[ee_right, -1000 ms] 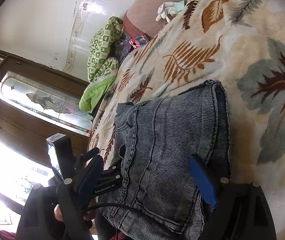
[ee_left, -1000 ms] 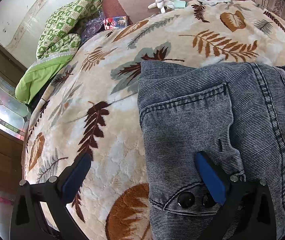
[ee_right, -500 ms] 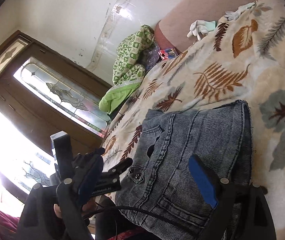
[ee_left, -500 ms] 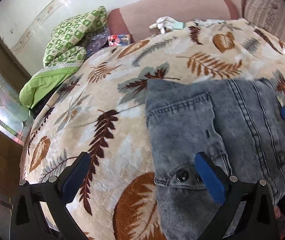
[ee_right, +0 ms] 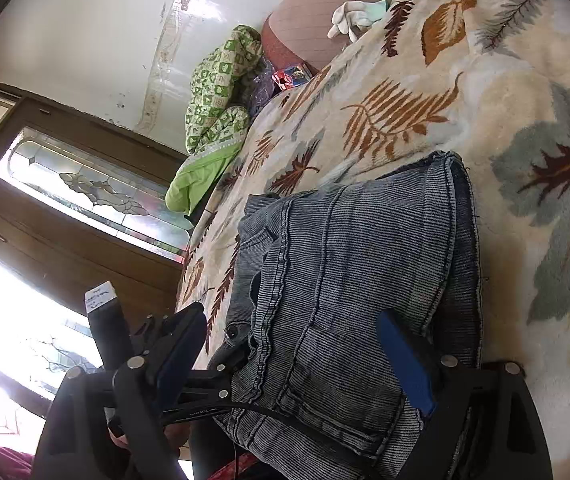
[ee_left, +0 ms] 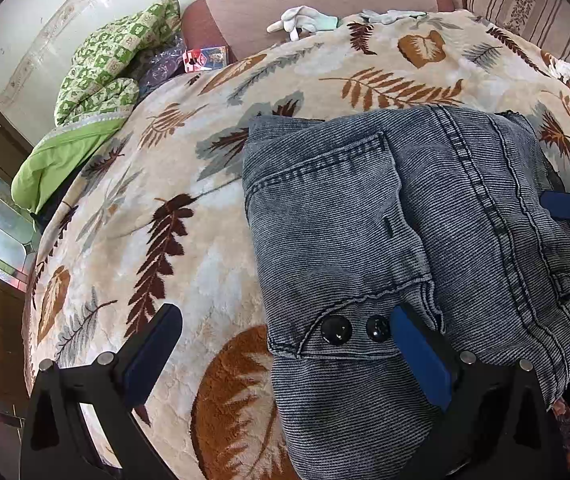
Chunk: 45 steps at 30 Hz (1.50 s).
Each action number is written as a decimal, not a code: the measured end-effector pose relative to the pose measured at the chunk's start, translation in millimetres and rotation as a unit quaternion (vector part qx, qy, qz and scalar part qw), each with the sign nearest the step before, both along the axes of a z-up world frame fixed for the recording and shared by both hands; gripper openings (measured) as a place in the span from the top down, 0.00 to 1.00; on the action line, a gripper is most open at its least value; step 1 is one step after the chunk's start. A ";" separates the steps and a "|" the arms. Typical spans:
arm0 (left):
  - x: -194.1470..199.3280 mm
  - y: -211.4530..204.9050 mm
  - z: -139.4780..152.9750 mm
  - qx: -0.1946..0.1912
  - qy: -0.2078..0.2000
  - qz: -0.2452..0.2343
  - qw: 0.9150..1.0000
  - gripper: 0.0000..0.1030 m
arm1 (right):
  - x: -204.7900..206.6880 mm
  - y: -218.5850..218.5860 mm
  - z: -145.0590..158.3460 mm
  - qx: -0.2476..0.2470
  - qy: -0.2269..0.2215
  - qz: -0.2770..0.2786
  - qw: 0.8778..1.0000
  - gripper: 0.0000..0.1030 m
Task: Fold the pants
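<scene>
Hovering wide apart and gripping nothing, the left tongs point(ee_left: 285, 344) and right tongs point(ee_right: 289, 344) flank the folded pants point(ee_left: 397, 240) lying beneath them on the bed point(ee_left: 165, 208), apparently finished.

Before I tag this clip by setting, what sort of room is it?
Most likely a bedroom at home: folded jeans lie on a plush leaf-print blanket over what looks like a bed, a green quilt bundled at its edge, and a wooden door with patterned glass beside it.

Grey-blue denim pants point(ee_left: 397, 232) folded into compact stack, flat on leaf-print blanket point(ee_left: 189, 216)
</scene>
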<state>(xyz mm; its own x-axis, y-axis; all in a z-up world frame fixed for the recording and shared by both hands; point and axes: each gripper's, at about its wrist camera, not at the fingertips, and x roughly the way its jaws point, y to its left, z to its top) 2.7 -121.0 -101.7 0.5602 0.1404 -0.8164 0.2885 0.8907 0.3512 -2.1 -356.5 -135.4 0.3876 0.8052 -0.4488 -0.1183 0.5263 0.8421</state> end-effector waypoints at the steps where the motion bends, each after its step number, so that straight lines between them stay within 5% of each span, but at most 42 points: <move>1: -1.4 -0.5 1.8 0.000 -0.004 0.001 1.000 0.00 | -0.6 -0.8 0.4 0.001 -0.002 0.000 1.000 0.13; 8: -9.2 12.2 30.3 -0.035 -0.040 0.009 0.999 0.00 | -10.2 -0.5 17.9 0.016 -0.049 -0.004 0.999 0.13; 14: -10.9 24.0 31.4 -0.038 -0.029 0.020 0.999 0.00 | -20.6 9.4 32.0 -0.013 -0.085 0.005 0.996 0.13; 29: -6.6 21.7 -2.5 -0.016 0.023 0.023 0.999 0.00 | -10.0 14.6 8.9 -0.038 -0.021 0.019 0.999 0.13; 45: -10.1 22.3 0.4 -0.021 0.034 0.035 0.999 0.00 | -18.7 6.6 22.8 -0.024 -0.054 -0.002 0.998 0.13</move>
<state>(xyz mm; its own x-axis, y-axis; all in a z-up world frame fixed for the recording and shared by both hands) -7.4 -98.7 -101.3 0.4934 0.1419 -0.8581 0.2466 0.9233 0.2945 -20.8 -349.9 -112.6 0.4381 0.7822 -0.4429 -0.2049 0.5667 0.7981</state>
